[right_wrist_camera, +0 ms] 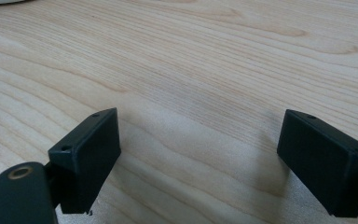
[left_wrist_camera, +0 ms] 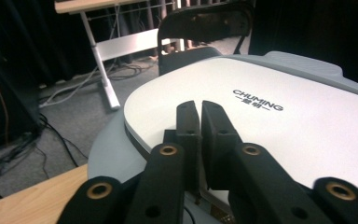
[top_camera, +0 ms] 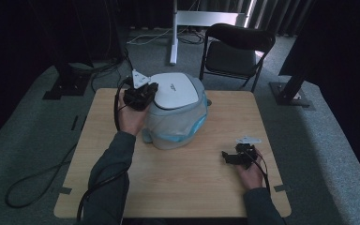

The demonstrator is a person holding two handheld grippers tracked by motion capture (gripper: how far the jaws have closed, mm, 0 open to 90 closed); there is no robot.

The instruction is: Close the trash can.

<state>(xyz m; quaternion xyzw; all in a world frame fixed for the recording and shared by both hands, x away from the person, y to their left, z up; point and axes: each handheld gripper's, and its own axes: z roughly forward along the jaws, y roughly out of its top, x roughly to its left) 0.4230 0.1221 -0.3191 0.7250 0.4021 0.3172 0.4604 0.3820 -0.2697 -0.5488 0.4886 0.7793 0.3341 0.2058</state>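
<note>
Over on the left side of the pale wooden table [top_camera: 178,178], the left gripper [top_camera: 143,93] sits up against the rim of the round grey appliance with a flat white lid [top_camera: 174,91], which stands near the table's far edge, a bit left of centre. From the left gripper view, its jaws are pinched together with barely a slit between them, and they look clamped onto the near edge of that white lid [left_wrist_camera: 279,121], probably so the lid can be lifted. What exactly the pads bite on sits low between them, so I can't fully make it out. A translucent bluish bag or cover [top_camera: 176,126] wraps the lower body.

Further right, the right gripper [top_camera: 229,157] rests low over bare wood near the front right corner, jaws spread wide with nothing in them, seemingly just parked out of the way.
</note>
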